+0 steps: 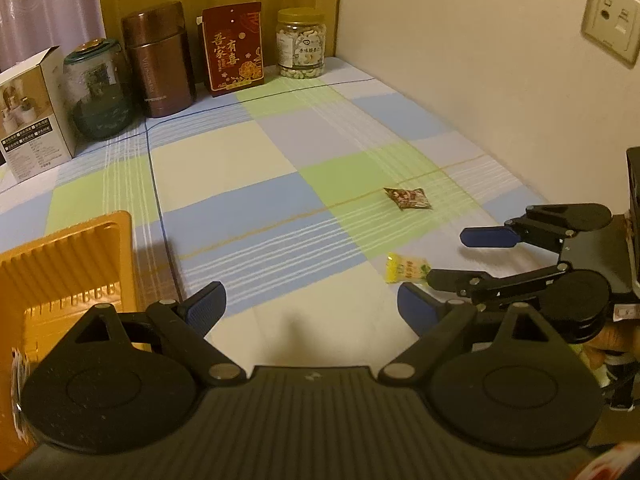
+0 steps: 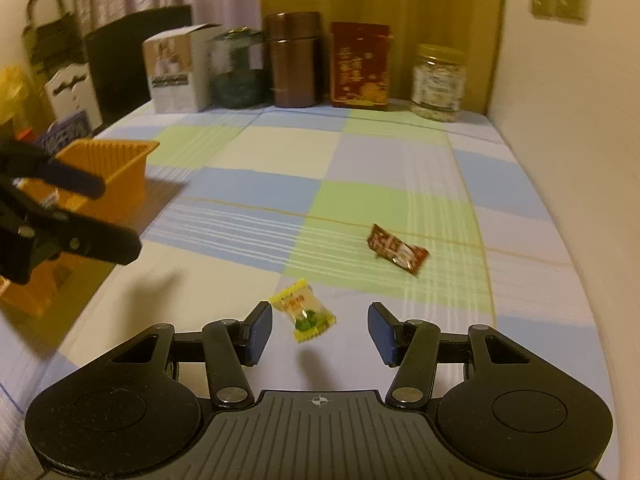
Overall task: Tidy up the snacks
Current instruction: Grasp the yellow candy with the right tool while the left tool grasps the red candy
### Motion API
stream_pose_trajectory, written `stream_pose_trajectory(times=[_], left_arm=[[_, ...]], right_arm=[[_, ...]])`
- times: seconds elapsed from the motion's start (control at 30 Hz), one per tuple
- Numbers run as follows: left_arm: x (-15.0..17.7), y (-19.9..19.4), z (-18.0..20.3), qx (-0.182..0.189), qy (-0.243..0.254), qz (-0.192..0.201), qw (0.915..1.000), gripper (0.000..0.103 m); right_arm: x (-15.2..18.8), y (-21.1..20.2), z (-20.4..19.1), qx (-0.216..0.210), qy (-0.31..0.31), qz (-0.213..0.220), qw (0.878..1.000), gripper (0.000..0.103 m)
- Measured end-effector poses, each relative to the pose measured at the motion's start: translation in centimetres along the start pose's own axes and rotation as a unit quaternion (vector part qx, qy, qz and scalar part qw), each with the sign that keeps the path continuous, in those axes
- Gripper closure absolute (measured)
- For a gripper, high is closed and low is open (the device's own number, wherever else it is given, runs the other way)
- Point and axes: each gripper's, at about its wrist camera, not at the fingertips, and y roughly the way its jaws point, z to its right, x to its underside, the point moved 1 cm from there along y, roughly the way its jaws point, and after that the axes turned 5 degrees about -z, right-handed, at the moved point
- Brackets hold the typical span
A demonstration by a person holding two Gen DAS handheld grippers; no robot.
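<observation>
A yellow-wrapped candy (image 2: 304, 314) lies on the checked tablecloth between the fingers of my right gripper (image 2: 320, 332). That gripper is open, and neither pad presses the candy. Farther out and to the right lies a dark red candy (image 2: 398, 250). In the left wrist view my left gripper (image 1: 312, 308) is wide open over bare cloth with nothing between its fingers. From there the yellow candy (image 1: 406, 268) and the red candy (image 1: 408, 199) are to its right, beside the right gripper (image 1: 464, 258). An orange basket (image 1: 68, 264) stands just left of the left gripper.
Along the back edge stand a white box (image 1: 32, 120), a glass jar (image 1: 98, 88), a brown thermos (image 1: 158, 60), a red packet (image 1: 234, 48) and a jar of nuts (image 1: 301, 44). A wall (image 1: 500, 80) borders the table's right side. A black chair (image 2: 132, 60) stands at the left.
</observation>
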Motion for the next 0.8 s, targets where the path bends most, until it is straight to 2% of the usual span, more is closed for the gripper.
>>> stream_pose_trajectory(times=[0.1,0.2,0.4,0.43,0.5,0.67,0.8], left_arm=[[-0.2,0.7,-0.3,0.002,0.001,-0.002,1.0000,0.011],[-0.4,1.1,-0.4,0.004,0.004,-0.005,1.0000,0.011],[-0.8,1.5,-0.7,0.007,0.003,-0.006,0.9999,0.011],[-0.8,1.6,-0.7,0.008,0.004,-0.007,0.9999,0.011],[-0.9,1.8,-0.6,0.008,0.005,-0.008,0.9999,0.011],[-1.7,2.5,0.4,0.014,0.018,-0.010,0.9997,0.011],[-2.7,3.5,1.9,0.021,0.032,-0.006,0.9992,0.011]], right_arm=[[-0.3,1.3,-0.2,-0.008,-0.027,-0.006,1.000,0.052],[-0.4,2.6,-0.6,-0.003,-0.058,-0.016,0.998,0.063],[-0.4,4.3,-0.7,-0.008,-0.084,-0.026,0.996,0.068],[-0.4,4.4,-0.6,-0.011,-0.079,-0.027,0.996,0.068],[-0.5,4.5,-0.3,-0.022,-0.060,-0.029,0.998,0.080],[-0.5,3.5,0.5,-0.029,0.005,-0.014,0.999,0.081],[-0.6,2.0,2.1,0.013,0.050,0.006,0.999,0.081]])
